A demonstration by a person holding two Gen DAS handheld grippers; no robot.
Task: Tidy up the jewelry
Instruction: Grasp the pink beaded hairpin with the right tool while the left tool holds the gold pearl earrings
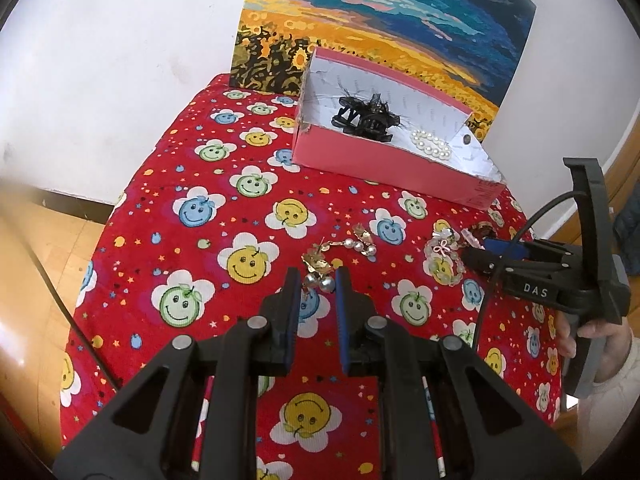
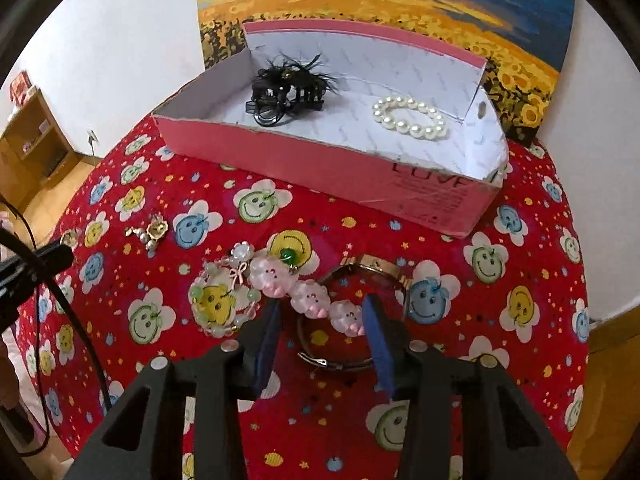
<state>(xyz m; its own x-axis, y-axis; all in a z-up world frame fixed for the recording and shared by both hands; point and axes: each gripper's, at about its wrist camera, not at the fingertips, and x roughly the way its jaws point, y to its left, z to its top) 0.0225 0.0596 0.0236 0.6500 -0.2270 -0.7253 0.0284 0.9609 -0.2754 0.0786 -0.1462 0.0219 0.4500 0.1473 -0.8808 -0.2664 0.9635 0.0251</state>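
Observation:
My left gripper [image 1: 318, 272] is shut on a gold earring with silver pearls [image 1: 320, 283], low over the red smiley-face cloth [image 1: 240, 216]. A second pearl earring [image 1: 362, 240] lies just beyond it. My right gripper [image 2: 323, 302] stands open, pointing down. Between its fingers are the end of a pink pig-bead bracelet [image 2: 310, 296] and a gold-and-dark bangle [image 2: 376, 266]; neither pad presses clearly on them. A green-bead flower bracelet [image 2: 222, 300] lies to the left of it. The pink box [image 2: 304, 164] holds a black feather hair claw [image 2: 288, 88] and a white pearl bracelet [image 2: 410, 118].
A sunflower painting [image 1: 400, 20] leans on the white wall behind the box. The round table's edge drops to a wooden floor [image 1: 48, 248] on the left. A hand [image 1: 600, 332] holds the right gripper's handle. A wooden shelf [image 2: 36, 140] stands far left.

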